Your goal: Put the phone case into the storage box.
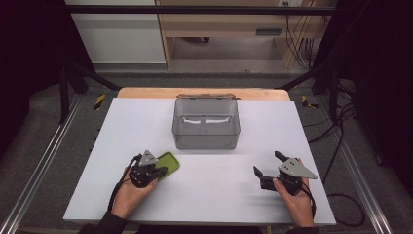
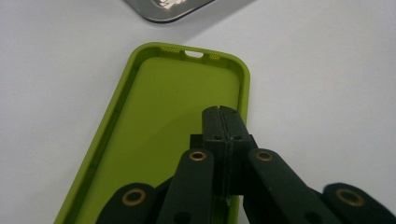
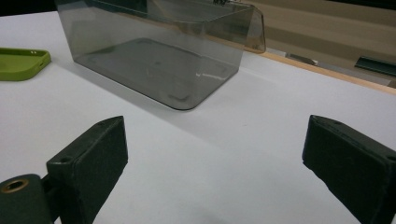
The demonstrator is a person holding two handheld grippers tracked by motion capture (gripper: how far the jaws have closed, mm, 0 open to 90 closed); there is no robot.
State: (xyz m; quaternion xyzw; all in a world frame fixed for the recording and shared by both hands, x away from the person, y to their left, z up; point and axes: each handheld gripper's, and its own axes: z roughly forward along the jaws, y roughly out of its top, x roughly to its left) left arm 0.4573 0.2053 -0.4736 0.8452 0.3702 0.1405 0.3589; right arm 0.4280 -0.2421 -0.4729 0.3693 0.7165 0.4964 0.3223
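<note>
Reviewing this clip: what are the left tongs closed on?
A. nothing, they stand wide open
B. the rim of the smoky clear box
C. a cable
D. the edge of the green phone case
D: in the left gripper view the left tongs are pressed together over the side wall of the green phone case, which lies open side up on the white table.

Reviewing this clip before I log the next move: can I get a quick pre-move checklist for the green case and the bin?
1. Left gripper shut on the green phone case edge: ok.
2. Case off the table: cannot tell.
3. Clear bin open on top, nothing seen inside: ok.
4. Path from case to bin free: ok.
5. Right gripper open, holding nothing, apart from the bin: ok.
</note>
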